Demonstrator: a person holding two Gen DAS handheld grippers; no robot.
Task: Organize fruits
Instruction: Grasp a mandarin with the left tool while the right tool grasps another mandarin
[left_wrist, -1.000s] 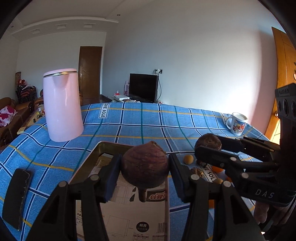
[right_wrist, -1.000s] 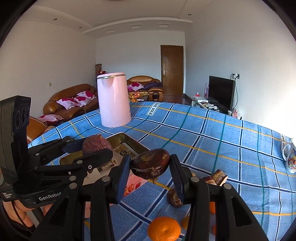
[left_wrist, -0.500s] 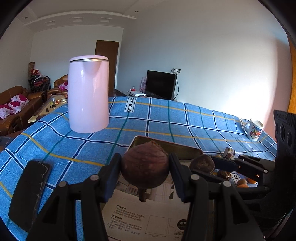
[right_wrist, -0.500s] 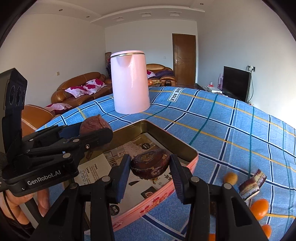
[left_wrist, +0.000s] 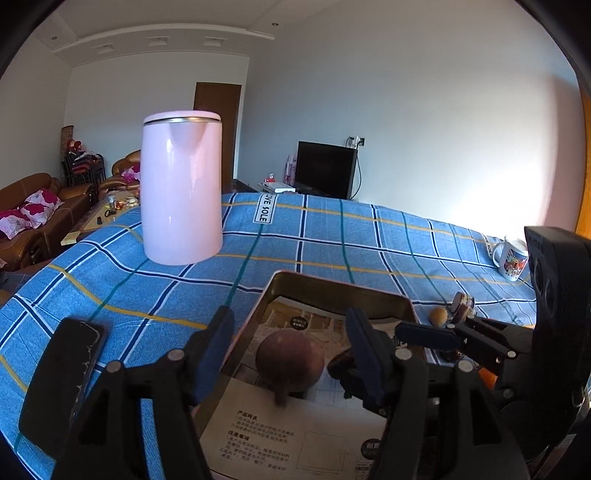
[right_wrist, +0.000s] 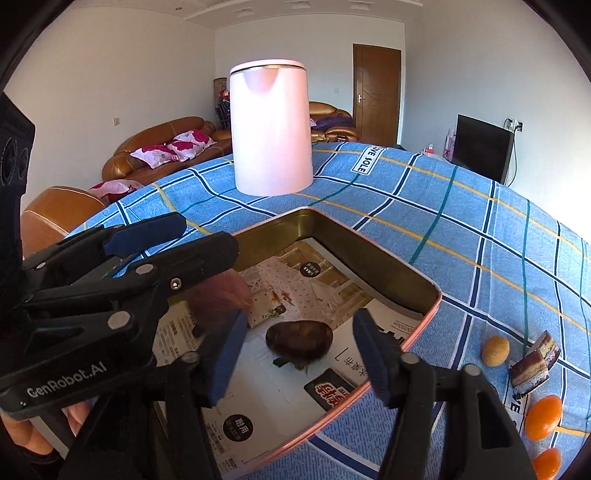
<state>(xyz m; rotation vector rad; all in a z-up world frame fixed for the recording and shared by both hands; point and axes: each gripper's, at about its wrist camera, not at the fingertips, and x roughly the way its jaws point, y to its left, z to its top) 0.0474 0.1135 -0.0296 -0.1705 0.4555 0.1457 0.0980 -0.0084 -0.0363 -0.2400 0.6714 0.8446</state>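
Over the paper-lined tin (right_wrist: 413, 275) on my blue-checked desk (right_wrist: 461, 221), both grippers' fingers are opening. The left gripper (left_wrist: 290, 350) has a round purple fruit (left_wrist: 290, 360) free between its fingers, the right gripper (right_wrist: 299, 349) a darker fruit (right_wrist: 299, 338) likewise. Both lie in the tin. Oranges (right_wrist: 543, 417) wait beyond its right edge.

Blue plaid cloth (right_wrist: 461, 229) with yellow and white lines; pale pink kettle (right_wrist: 271, 129); brown fruits (right_wrist: 299, 338); orange tangerines (right_wrist: 543, 417).
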